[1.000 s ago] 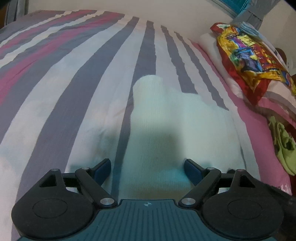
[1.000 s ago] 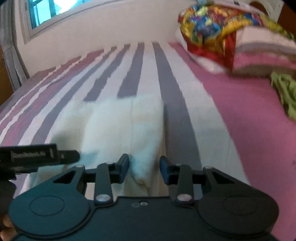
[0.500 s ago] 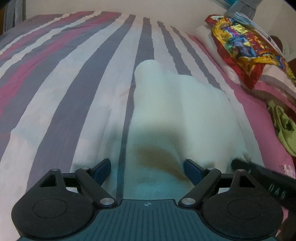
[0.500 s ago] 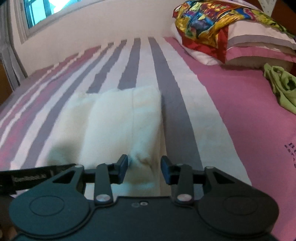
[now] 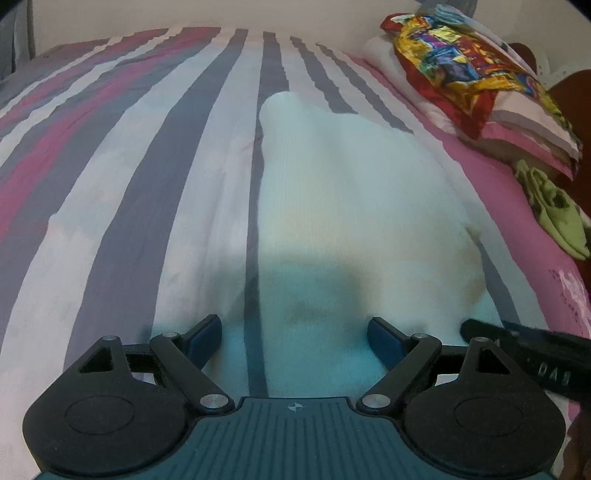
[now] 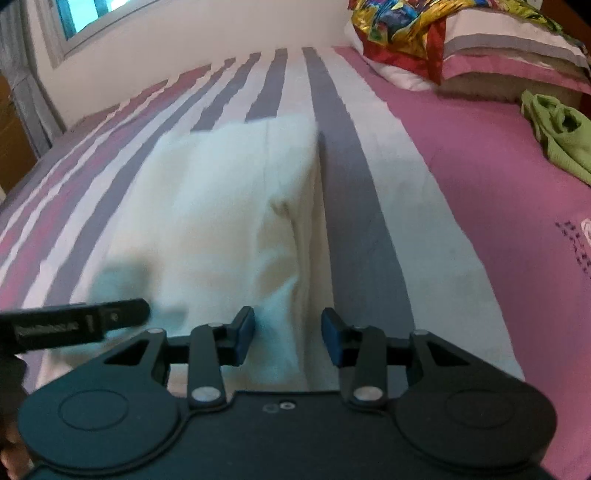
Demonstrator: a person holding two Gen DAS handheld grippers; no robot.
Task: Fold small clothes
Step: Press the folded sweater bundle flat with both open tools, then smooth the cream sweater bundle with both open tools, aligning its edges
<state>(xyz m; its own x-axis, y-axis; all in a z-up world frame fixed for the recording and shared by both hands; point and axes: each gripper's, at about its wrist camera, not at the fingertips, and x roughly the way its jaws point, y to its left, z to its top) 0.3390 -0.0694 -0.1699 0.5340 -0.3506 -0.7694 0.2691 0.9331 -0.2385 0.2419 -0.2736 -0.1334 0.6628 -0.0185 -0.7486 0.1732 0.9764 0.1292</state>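
Observation:
A white knitted garment (image 5: 351,192) lies flat on the striped bedsheet (image 5: 147,166). My left gripper (image 5: 293,325) hovers over its near left part, jaws wide open with nothing gripped. In the right wrist view the same garment (image 6: 221,192) has a raised fold along its right side. My right gripper (image 6: 288,321) stands partly open astride that right edge; the cloth runs between the fingers and the pads do not press it. Each gripper shows as a dark bar in the other's view, the right gripper (image 5: 524,350) and the left gripper (image 6: 74,325).
Pillows with a bright multicoloured cloth (image 5: 461,66) lie at the back right. A green garment (image 6: 561,136) lies on the pink part of the sheet (image 6: 498,221) to the right. A wall and a window (image 6: 85,18) are behind the bed.
Both grippers have slid back toward the garment's near end, so more of it shows ahead. The right gripper's dark finger has come into the left wrist view at the right.

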